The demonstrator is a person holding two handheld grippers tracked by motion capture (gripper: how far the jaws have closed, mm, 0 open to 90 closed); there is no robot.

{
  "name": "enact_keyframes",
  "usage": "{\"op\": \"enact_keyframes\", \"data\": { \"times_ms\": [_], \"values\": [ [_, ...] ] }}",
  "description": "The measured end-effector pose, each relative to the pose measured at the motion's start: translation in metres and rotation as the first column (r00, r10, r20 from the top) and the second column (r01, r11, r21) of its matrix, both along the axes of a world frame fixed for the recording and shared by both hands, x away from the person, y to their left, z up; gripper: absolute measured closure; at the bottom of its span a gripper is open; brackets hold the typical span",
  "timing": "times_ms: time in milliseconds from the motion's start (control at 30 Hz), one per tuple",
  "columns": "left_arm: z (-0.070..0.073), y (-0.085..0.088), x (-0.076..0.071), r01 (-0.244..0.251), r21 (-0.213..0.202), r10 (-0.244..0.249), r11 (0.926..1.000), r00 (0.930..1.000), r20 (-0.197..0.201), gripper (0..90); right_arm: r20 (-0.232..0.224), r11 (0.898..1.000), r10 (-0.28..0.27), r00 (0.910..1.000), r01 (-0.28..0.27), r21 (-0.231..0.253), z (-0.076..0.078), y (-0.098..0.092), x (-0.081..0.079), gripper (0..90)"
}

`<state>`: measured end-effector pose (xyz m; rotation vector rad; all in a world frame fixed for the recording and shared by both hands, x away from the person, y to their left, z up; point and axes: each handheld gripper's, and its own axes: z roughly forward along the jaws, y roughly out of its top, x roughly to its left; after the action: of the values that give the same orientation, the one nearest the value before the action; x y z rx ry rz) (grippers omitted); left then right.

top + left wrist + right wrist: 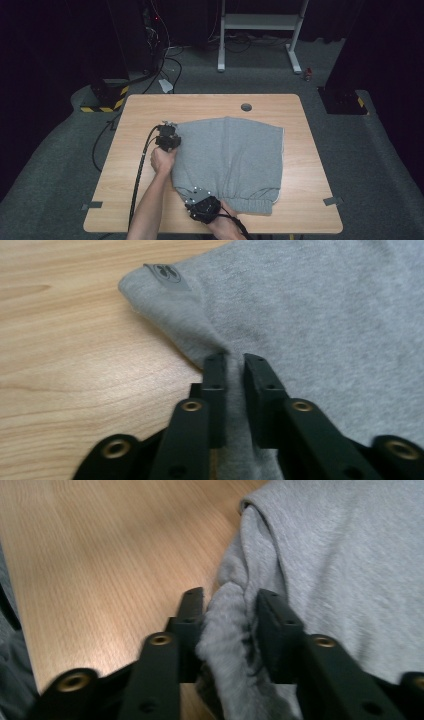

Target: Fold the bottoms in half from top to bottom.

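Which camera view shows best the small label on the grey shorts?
The left gripper view: the label lies sharp and near at a corner of the grey shorts. In the high view that corner is too small to tell; the right gripper view shows bunched fabric.

Grey shorts [230,157] w/ dark label [165,274], light wood-grain table [150,107], blk grippers.

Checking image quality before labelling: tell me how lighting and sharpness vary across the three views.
High view: table evenly lit, surroundings dark, grey garment fairly sharp. Left gripper view: fabric texture soft, left gripper crisp, wood grain clear. Right gripper view: tabletop blurred, right gripper pinching bunched cloth in shadow.
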<state>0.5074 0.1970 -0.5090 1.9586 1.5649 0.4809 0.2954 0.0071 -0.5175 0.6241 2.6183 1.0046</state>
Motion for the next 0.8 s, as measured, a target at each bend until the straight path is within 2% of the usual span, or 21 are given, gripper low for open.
{"op": "enact_keyframes", "data": {
  "times_ms": [33,67,100,167,200,267,300,333,367,400,433,500,533,633,700,800],
  "values": [
    [0.000,0.000,0.000,0.000,0.000,0.000,1.0000,1.0000,0.000,82.9,0.006,1.000,0.005,1.0000,-0.005,-0.013,0.001,0.000,-0.001,71.8],
    [0.000,0.002,0.002,0.000,-0.033,0.000,0.9995,0.9999,-0.014,82.9,0.006,1.000,0.005,1.0000,-0.005,-0.013,0.001,0.000,-0.001,71.8],
    [0.002,0.004,0.006,0.018,-0.043,-0.020,0.9989,0.9989,-0.042,83.9,0.025,1.000,0.011,0.9996,-0.010,-0.024,0.001,-0.002,-0.002,75.8],
    [0.005,0.003,0.007,0.036,-0.039,-0.038,0.9986,0.9981,-0.048,84.3,0.020,1.000,0.008,0.9998,-0.007,-0.019,0.001,-0.004,-0.002,76.6],
    [0.007,0.002,0.007,0.033,-0.057,-0.036,0.9978,0.9983,-0.047,84.4,0.021,1.000,0.008,0.9998,-0.007,-0.022,0.002,-0.004,-0.003,76.9],
    [0.015,0.003,0.005,0.031,-0.108,-0.032,0.9937,0.9993,-0.017,84.6,0.025,1.000,0.007,0.9997,-0.006,-0.018,0.002,-0.006,-0.004,77.2],
    [0.015,0.003,0.005,0.031,-0.108,-0.032,0.9937,0.9993,-0.017,84.7,0.023,1.000,0.002,0.9997,-0.002,-0.014,0.002,-0.008,-0.005,77.3],
    [0.024,0.004,0.003,0.041,-0.143,-0.039,0.9889,0.9991,0.016,84.7,0.021,1.000,0.000,0.9998,0.001,-0.005,0.002,-0.010,-0.005,77.3],
    [0.024,0.004,0.003,0.041,-0.143,-0.039,0.9889,0.9991,0.016,84.7,0.019,1.000,0.000,0.9998,0.000,0.000,0.003,-0.011,-0.005,77.4],
    [0.033,0.003,0.000,0.064,-0.143,-0.057,0.9876,0.9972,0.048,84.8,0.022,1.000,-0.001,0.9997,0.001,0.009,0.004,-0.013,-0.005,77.4],
    [0.033,0.003,0.000,0.064,-0.143,-0.057,0.9876,0.9972,0.048,84.8,0.022,1.000,-0.001,0.9997,0.001,0.009,0.004,-0.013,-0.005,77.4],
    [0.042,0.004,-0.002,0.083,-0.156,-0.072,0.9843,0.9948,0.071,84.9,0.029,1.000,-0.002,0.9996,0.001,0.018,0.009,-0.017,-0.007,77.4],
    [0.049,0.005,-0.004,0.085,-0.166,-0.071,0.9825,0.9937,0.086,84.8,0.043,1.000,-0.001,0.9991,0.000,0.024,0.016,-0.021,-0.009,77.4],
    [0.057,0.006,-0.005,0.085,-0.179,-0.067,0.9802,0.9921,0.107,84.9,0.040,1.000,-0.003,0.9992,0.002,0.031,0.022,-0.024,-0.009,77.4],
    [0.065,0.009,-0.006,0.084,-0.210,-0.058,0.9741,0.9904,0.126,84.9,0.045,0.998,-0.010,0.9989,0.008,0.060,0.033,-0.032,-0.009,77.5],
    [0.073,0.011,-0.008,0.100,-0.200,-0.070,0.9747,0.9860,0.151,84.9,0.044,0.997,-0.013,0.9990,0.010,0.082,0.040,-0.038,-0.008,77.6]
  ]
}}
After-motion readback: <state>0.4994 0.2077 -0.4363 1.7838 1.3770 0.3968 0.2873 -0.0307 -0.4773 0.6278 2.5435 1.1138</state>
